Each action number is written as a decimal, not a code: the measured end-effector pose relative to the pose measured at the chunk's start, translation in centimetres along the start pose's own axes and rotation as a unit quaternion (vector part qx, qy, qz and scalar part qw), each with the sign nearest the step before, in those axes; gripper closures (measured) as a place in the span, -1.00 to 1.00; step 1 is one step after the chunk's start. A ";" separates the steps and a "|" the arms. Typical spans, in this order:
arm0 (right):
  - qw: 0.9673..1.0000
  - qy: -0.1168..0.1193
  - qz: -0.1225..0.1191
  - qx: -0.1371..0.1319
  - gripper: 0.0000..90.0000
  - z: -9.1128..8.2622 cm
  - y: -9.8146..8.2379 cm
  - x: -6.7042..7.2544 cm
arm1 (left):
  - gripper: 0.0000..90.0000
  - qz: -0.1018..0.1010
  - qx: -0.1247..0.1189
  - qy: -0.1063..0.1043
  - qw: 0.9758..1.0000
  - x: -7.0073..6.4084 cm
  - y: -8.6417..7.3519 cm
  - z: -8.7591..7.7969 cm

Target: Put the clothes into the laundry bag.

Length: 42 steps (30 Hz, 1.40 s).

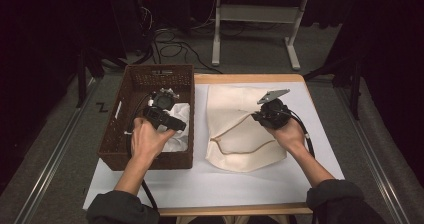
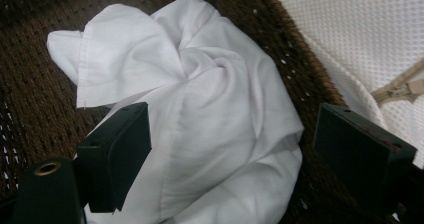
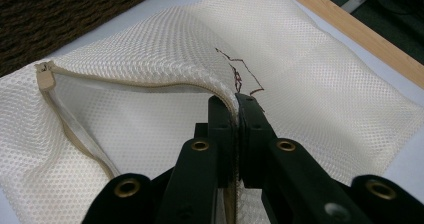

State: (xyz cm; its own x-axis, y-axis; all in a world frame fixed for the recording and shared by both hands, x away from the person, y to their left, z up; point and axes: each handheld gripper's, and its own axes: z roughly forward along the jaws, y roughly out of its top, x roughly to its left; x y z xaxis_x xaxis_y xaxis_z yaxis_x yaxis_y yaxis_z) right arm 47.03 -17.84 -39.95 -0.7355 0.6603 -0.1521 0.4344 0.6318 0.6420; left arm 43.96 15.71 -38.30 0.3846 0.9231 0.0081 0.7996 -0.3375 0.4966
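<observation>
A white cloth [image 2: 215,94] lies crumpled in the brown wicker basket [image 2: 30,109] at the table's left. My left gripper [image 2: 235,159] hangs over it, jaws wide apart, with the cloth between and beneath them and neither pad pressing on it. In the high view the left gripper [image 1: 165,104] is inside the basket [image 1: 112,134], above the cloth [image 1: 180,129]. A cream mesh bag [image 1: 235,129] lies flat to the right. My right gripper [image 3: 236,101] is shut on the upper lip of its zipped mouth and holds that edge lifted off the lower layer. The zip pull [image 3: 45,76] sits at the mouth's far end.
A white sheet [image 1: 225,184] covers the wooden table [image 1: 240,78]. The basket's wall [image 3: 75,14] runs close along the mesh bag's left side. Beyond the table stand a white frame's legs [image 1: 216,44] and loose cables [image 1: 175,46] on the floor.
</observation>
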 end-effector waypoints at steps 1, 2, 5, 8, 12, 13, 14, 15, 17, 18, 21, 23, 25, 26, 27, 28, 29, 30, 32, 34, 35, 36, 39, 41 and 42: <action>1.000 -0.001 0.000 -0.001 0.94 0.0 0.0 0.0 | -0.66 -0.003 0.005 0.001 1.000 0.2 0.1 0.2; 1.000 -0.001 0.000 -0.001 0.94 0.0 0.0 0.0 | -0.66 -0.003 0.005 0.001 1.000 0.2 0.1 0.2; 1.000 -0.001 0.001 0.000 0.94 0.0 0.0 -0.1 | -0.62 -0.013 0.025 0.004 1.000 0.9 0.3 1.2; 1.000 -0.002 0.002 0.001 0.94 0.1 -0.1 -0.2 | -0.60 -0.030 0.052 -0.005 0.998 1.8 0.5 2.5; 1.000 0.000 0.002 0.001 0.94 0.0 -0.1 -0.2 | -0.54 -0.042 0.073 -0.002 0.996 2.5 0.6 3.6; 1.000 0.000 0.002 0.001 0.94 0.0 -0.1 -0.2 | -0.54 -0.045 0.073 -0.001 0.996 2.6 0.7 3.8; 1.000 -0.001 0.003 0.002 0.94 0.0 -0.2 -0.3 | -0.55 -0.045 0.073 0.004 0.996 2.6 0.8 4.0; 1.000 -0.001 0.007 0.003 0.94 0.1 -0.2 -0.3 | -0.56 -0.044 0.074 0.020 0.996 2.7 0.8 4.3; 1.000 -0.001 0.004 0.002 0.94 0.1 -0.2 -0.3 | -0.58 -0.044 0.079 0.024 0.996 2.8 0.8 4.6; 1.000 -0.002 0.003 0.003 0.94 0.0 -0.2 -0.3 | -0.58 -0.045 0.086 0.022 0.995 2.9 0.8 5.0; 1.000 -0.003 0.002 0.002 0.94 0.0 -0.2 -0.3 | -0.56 -0.051 0.099 0.021 0.994 3.2 0.7 5.7; 1.000 -0.001 0.005 0.003 0.94 0.0 -0.2 -0.3 | -0.56 -0.058 0.108 0.019 0.992 3.5 0.8 6.3; 1.000 -0.002 0.004 0.003 0.94 0.1 -0.2 -0.3 | -0.58 -0.058 0.115 0.019 0.992 3.7 0.9 6.7; 1.000 -0.002 0.004 0.003 0.94 0.1 -0.2 -0.3 | -0.58 -0.058 0.115 0.019 0.992 3.7 0.9 6.7; 1.000 -0.002 0.004 0.003 0.94 0.1 -0.2 -0.3 | -0.59 -0.060 0.115 0.018 0.991 3.8 0.9 6.9; 1.000 -0.002 0.002 0.004 0.94 0.1 -0.2 -0.3 | -0.60 -0.065 0.118 0.018 0.991 4.1 0.9 7.2; 1.000 -0.002 0.002 0.004 0.94 0.1 -0.2 -0.3 | -0.61 -0.065 0.118 0.018 0.991 4.1 0.9 7.2; 1.000 -0.002 -0.001 0.003 0.94 0.0 -0.2 -0.3 | -0.63 -0.070 0.122 0.021 0.990 4.2 0.9 7.5; 1.000 -0.003 0.001 0.004 0.94 0.0 -0.2 -0.3 | -0.65 -0.072 0.126 0.024 0.989 4.3 0.8 7.7; 1.000 -0.002 0.005 0.005 0.94 0.0 -0.3 -0.3 | -0.72 -0.076 0.132 0.025 0.988 4.5 0.7 8.1; 1.000 -0.003 0.004 0.004 0.94 0.0 -0.3 -0.3 | -0.76 -0.084 0.140 0.026 0.986 4.6 0.5 8.4; 1.000 -0.003 0.004 0.004 0.94 0.0 -0.3 -0.3 | -0.79 -0.084 0.140 0.026 0.986 4.6 0.5 8.4; 1.000 -0.004 0.003 0.005 0.94 0.1 -0.4 -0.2 | -0.86 -0.094 0.151 0.024 0.984 5.0 0.0 9.0; 1.000 -0.004 0.004 0.006 0.94 0.1 -0.4 -0.2 | -0.92 -0.102 0.147 0.023 0.984 5.1 -0.3 9.2; 1.000 -0.004 0.002 0.007 0.94 0.1 -0.4 -0.3 | -0.92 -0.106 0.137 0.018 0.985 5.2 -0.7 9.5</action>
State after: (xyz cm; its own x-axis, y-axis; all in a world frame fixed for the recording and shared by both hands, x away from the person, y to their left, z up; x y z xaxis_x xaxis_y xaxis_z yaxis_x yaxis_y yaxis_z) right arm 47.13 -18.19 -40.27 -0.7295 0.6662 -0.1551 0.4454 0.6347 0.6315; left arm 49.78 18.99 -46.82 0.1822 0.9825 -0.0379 0.9565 -0.1682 0.2383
